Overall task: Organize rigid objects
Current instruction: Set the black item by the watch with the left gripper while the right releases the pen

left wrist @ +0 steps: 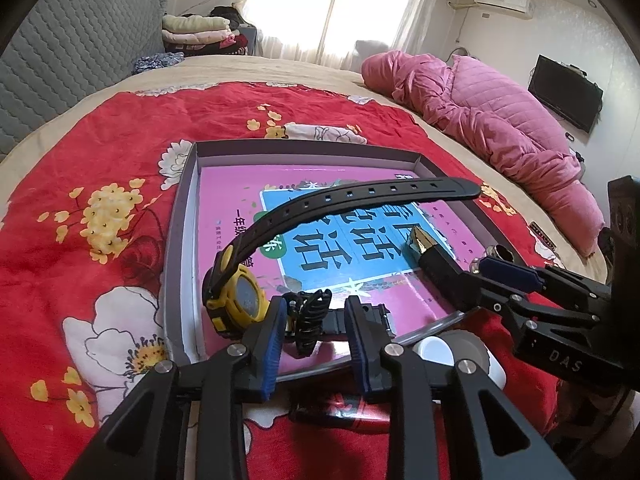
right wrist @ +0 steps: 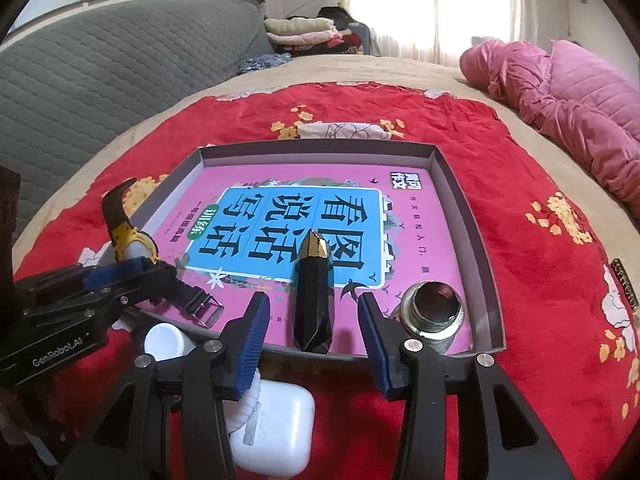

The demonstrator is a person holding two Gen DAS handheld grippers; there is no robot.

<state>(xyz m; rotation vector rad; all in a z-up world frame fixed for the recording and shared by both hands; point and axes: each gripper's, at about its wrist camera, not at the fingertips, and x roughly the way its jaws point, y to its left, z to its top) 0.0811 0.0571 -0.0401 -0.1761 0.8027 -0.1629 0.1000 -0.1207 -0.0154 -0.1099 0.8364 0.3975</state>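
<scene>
A shallow grey box (left wrist: 182, 216) (right wrist: 476, 240) with a pink book inside lies on the red floral blanket. A yellow and black watch (left wrist: 240, 296) (right wrist: 134, 240) stands at the box's near left, its strap (left wrist: 360, 196) arching up. My left gripper (left wrist: 316, 326) is open, its fingers either side of the watch's lower strap. A black and gold faceted case (right wrist: 314, 296) (left wrist: 424, 246) lies in the box between the open fingers of my right gripper (right wrist: 312, 320). A metal threaded fitting (right wrist: 434, 310) sits in the box's near right corner.
A white earbud case (right wrist: 276, 428) and a white round cap (right wrist: 162, 342) (left wrist: 436, 350) lie on the blanket just in front of the box. A pink quilted jacket (left wrist: 492, 120) lies at the right. A grey headboard (right wrist: 100, 80) stands at the left.
</scene>
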